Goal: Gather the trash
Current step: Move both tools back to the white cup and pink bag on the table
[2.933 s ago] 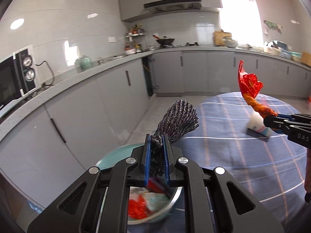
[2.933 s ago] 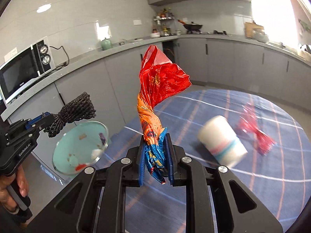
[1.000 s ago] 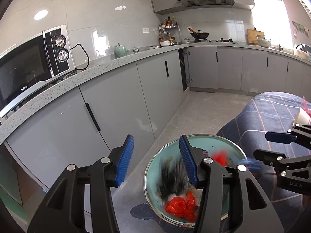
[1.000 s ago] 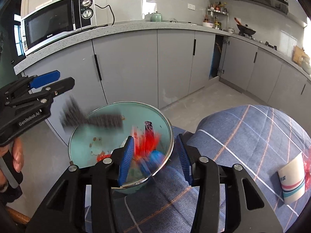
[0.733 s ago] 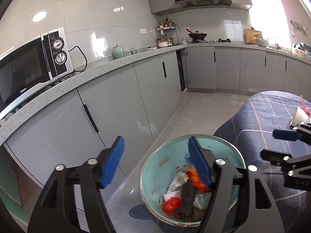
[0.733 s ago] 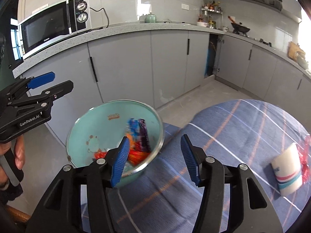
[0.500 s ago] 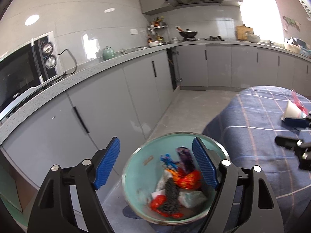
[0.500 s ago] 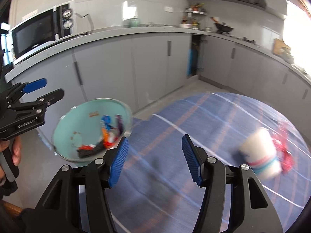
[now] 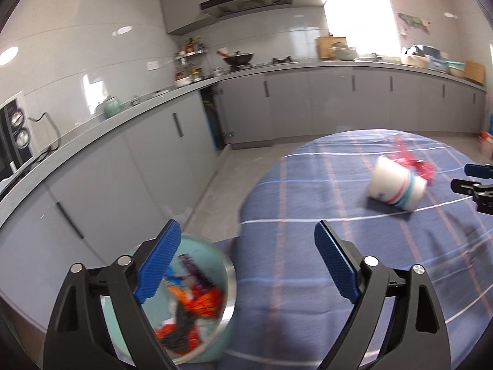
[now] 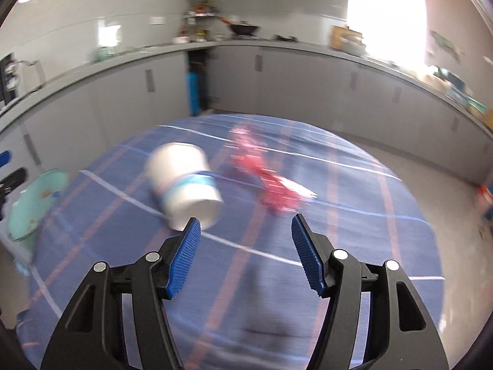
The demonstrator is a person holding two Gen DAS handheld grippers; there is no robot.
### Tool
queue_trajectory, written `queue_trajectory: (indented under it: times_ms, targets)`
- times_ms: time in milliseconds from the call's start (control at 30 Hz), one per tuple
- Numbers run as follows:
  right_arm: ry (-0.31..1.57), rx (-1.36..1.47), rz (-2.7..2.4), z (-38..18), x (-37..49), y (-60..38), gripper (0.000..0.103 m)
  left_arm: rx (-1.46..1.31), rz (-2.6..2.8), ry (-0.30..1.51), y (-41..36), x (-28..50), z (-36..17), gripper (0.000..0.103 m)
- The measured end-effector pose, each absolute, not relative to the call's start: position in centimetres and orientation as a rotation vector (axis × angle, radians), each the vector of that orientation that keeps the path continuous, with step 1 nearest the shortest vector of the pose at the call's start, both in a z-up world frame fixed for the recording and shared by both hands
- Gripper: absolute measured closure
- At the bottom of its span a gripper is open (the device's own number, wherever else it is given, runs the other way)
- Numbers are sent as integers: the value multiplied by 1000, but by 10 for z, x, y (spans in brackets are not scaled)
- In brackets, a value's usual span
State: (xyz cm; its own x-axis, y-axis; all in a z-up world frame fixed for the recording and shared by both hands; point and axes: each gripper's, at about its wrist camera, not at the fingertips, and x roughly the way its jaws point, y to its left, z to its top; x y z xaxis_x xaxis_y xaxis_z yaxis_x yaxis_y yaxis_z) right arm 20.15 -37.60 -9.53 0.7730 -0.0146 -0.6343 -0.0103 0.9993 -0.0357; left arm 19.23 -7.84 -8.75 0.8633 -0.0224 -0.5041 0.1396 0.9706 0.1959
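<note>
A teal trash bin (image 9: pixel 226 280) stands beside the table's left edge and holds red, orange and dark wrappers (image 9: pixel 197 305). It also shows at the left of the right wrist view (image 10: pixel 27 206). A white paper cup (image 9: pixel 396 185) with blue and red bands lies on its side on the blue checked tablecloth (image 9: pixel 308 215); a red wrapper (image 9: pixel 419 166) lies just behind it. In the right wrist view the cup (image 10: pixel 185 188) and the red wrapper (image 10: pixel 271 185) lie just ahead of my right gripper (image 10: pixel 245 252), which is open and empty. My left gripper (image 9: pixel 246 265) is open and empty over the table's left edge.
Grey kitchen cabinets and a countertop (image 9: pixel 277 71) run along the far walls, with a microwave (image 9: pixel 12 132) at the left. A grey tiled floor (image 9: pixel 222 182) lies between the cabinets and the round table. The right gripper's fingers (image 9: pixel 474 182) show at the right edge of the left wrist view.
Both grippers let go of their trash over the bin, the dark net and the red-orange wrapper, and opened. Both have since swung right, from the bin toward the cup and red wrapper.
</note>
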Motion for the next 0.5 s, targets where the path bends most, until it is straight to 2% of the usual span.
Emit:
queue_trajectory:
  times_ms: [100, 233, 333, 500]
  targets:
    - [702, -8, -78, -99, 201, -405, 40, 232, -134, 518, -111, 194, -87, 13]
    - [706, -3, -168, -103, 194, -433, 39, 237, -175, 509, -160, 201, -87, 6]
    - [700, 6, -204, -104, 189, -449, 30, 205, -199, 524, -190, 208, -89, 6]
    - [698, 40, -223, -109, 184, -472, 29, 190, -193, 580, -238, 231, -102, 6]
